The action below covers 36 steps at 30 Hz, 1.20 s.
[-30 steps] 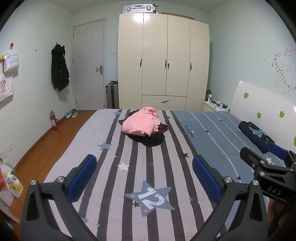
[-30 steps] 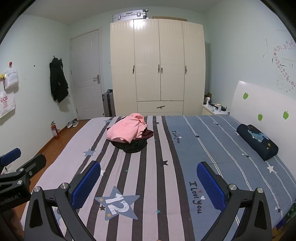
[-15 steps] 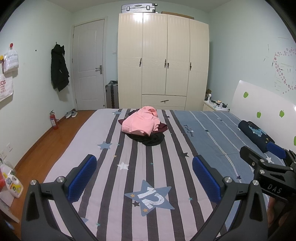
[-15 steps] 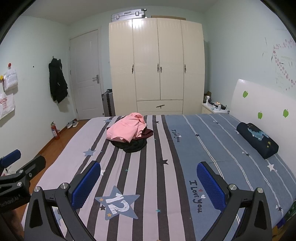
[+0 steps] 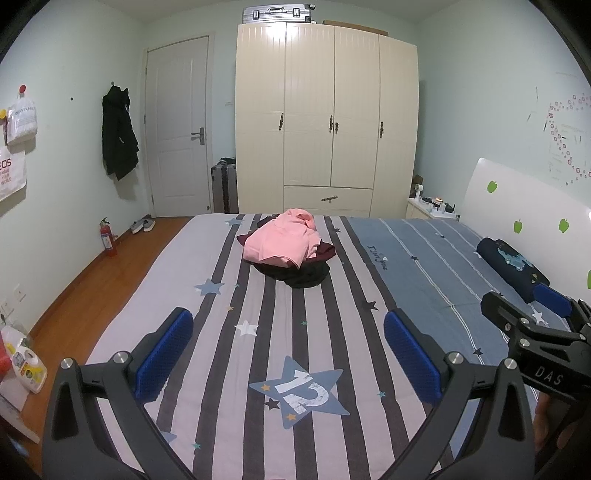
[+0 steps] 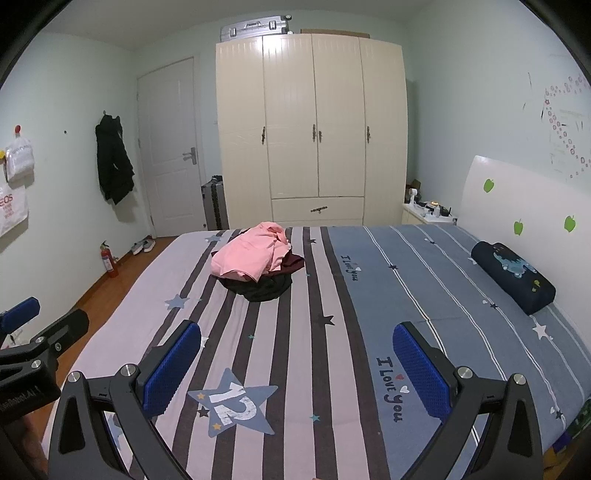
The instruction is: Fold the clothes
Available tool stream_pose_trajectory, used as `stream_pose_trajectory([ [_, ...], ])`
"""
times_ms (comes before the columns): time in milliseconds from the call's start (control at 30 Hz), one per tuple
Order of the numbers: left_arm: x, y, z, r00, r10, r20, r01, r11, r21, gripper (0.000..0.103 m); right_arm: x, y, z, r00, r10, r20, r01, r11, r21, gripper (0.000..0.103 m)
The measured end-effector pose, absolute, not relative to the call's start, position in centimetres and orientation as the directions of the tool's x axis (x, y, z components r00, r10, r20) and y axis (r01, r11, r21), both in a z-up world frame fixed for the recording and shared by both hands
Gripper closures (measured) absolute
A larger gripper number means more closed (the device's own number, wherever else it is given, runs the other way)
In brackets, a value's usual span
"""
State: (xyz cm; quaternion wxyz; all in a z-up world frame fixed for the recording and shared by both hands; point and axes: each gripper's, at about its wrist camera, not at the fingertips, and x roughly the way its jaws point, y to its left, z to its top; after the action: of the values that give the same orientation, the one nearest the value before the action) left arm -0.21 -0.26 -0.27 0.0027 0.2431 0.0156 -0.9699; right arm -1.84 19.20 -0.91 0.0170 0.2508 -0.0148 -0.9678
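both grippers hang above the near end of the bed [image 5: 424, 258], side by side, and neither touches anything. the left gripper [image 5: 288, 354] has its two blue-padded fingers [image 5: 162, 350] spread wide with nothing between them but the striped bedcover below. the right gripper [image 6: 297, 365] is spread just as wide and is equally empty; part of it also shows at the right edge of the left wrist view, and part of the left gripper shows at the left edge of the right wrist view.

the pile of clothes [image 5: 290, 253] lies in a loose heap on the striped half of the cover, toward the far end of the bed and well apart from both grippers. a pink garment [image 6: 251, 254] is crumpled on top, a dark red piece [image 6: 293, 263] pokes out at its right side, and a black garment [image 6: 264, 288] lies underneath, spilling toward the near side. none of it is folded.

on the cover near the grippers is a blue star printed with the number 12 [image 5: 304, 391]. a dark blue bolster pillow [image 6: 513, 277] lies against the white headboard [image 6: 517, 199] on the right. beyond the bed stand a cream wardrobe [image 5: 327, 122] with a silver suitcase [image 5: 277, 13] on top, and a closed white door [image 5: 179, 129]. a black coat [image 5: 118, 133] hangs on the left wall, and a red fire extinguisher [image 5: 108, 238] stands on the wooden floor below.
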Motion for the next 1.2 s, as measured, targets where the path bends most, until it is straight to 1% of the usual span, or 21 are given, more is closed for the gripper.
stream_pose_trajectory([
  [233, -0.6, -0.4, -0.4, -0.88, 0.014, -0.475, 0.006, -0.999, -0.041, 0.001, -1.9, 19.5, -0.9, -0.876, -0.039, -0.481, 0.024, -0.999, 0.036, 0.0],
  [333, -0.9, -0.6, -1.0, -0.871, 0.028, -0.491, -0.001, -0.999, -0.055, 0.001, -1.8, 19.6, -1.1, -0.881, -0.045, -0.472, 0.029, -0.999, 0.041, 0.0],
  [433, -0.9, -1.2, -1.5, -0.881, 0.011, -0.474, 0.019, -0.998, -0.058, 0.001, -1.7, 20.1, -1.4, -0.892, -0.049, -0.45, 0.025, -0.998, 0.06, 0.0],
  [567, -0.9, -1.6, -2.4, -0.892, -0.046, -0.449, 0.056, -0.998, -0.01, 0.001, -1.7, 20.9, -2.1, -0.897, -0.001, -0.441, -0.028, -0.998, 0.059, 0.0],
  [600, -1.1, -1.7, -2.9, -0.89, -0.061, -0.452, 0.065, -0.998, 0.008, 0.001, -1.9, 21.1, -2.4, -0.896, 0.001, -0.444, -0.033, -0.997, 0.064, 0.0],
  [667, -1.6, -1.8, -3.9, -0.88, -0.052, -0.471, 0.048, -0.999, 0.02, 0.001, -2.3, 21.5, -3.1, -0.892, 0.012, -0.452, -0.045, -0.997, 0.063, 0.0],
  [767, -2.8, -2.3, -6.2, -0.855, -0.002, -0.518, 0.012, -1.0, -0.016, 0.001, -3.5, 21.9, -4.7, -0.879, 0.009, -0.477, -0.041, -0.998, 0.057, 0.0],
  [833, -3.6, -3.3, -8.3, -0.848, 0.002, -0.53, 0.036, -0.998, -0.061, 0.001, -4.2, 22.1, -6.1, -0.871, 0.006, -0.491, -0.036, -0.998, 0.051, 0.0],
  [900, -4.3, -4.3, -10.5, -0.841, 0.007, -0.542, 0.06, -0.993, -0.105, 0.001, -5.0, 22.5, -8.0, -0.863, -0.028, -0.505, -0.013, -0.997, 0.078, 0.0],
  [1000, -5.4, -5.8, -13.7, -0.829, 0.015, -0.558, 0.098, -0.98, -0.171, 0.001, -7.0, 23.1, -11.7, -0.825, -0.016, -0.565, -0.046, -0.994, 0.095, 0.0],
  [1167, -7.3, -8.1, -19.0, -0.809, 0.03, -0.587, 0.16, -0.95, -0.27, 0.001, -8.7, 25.3, -17.1, -0.823, -0.009, -0.569, -0.123, -0.973, 0.193, 0.0],
  [1200, -7.8, -8.2, -19.9, -0.793, 0.021, -0.608, 0.16, -0.957, -0.242, 0.001, -9.0, 25.5, -18.0, -0.816, -0.019, -0.577, -0.116, -0.974, 0.196, 0.0],
])
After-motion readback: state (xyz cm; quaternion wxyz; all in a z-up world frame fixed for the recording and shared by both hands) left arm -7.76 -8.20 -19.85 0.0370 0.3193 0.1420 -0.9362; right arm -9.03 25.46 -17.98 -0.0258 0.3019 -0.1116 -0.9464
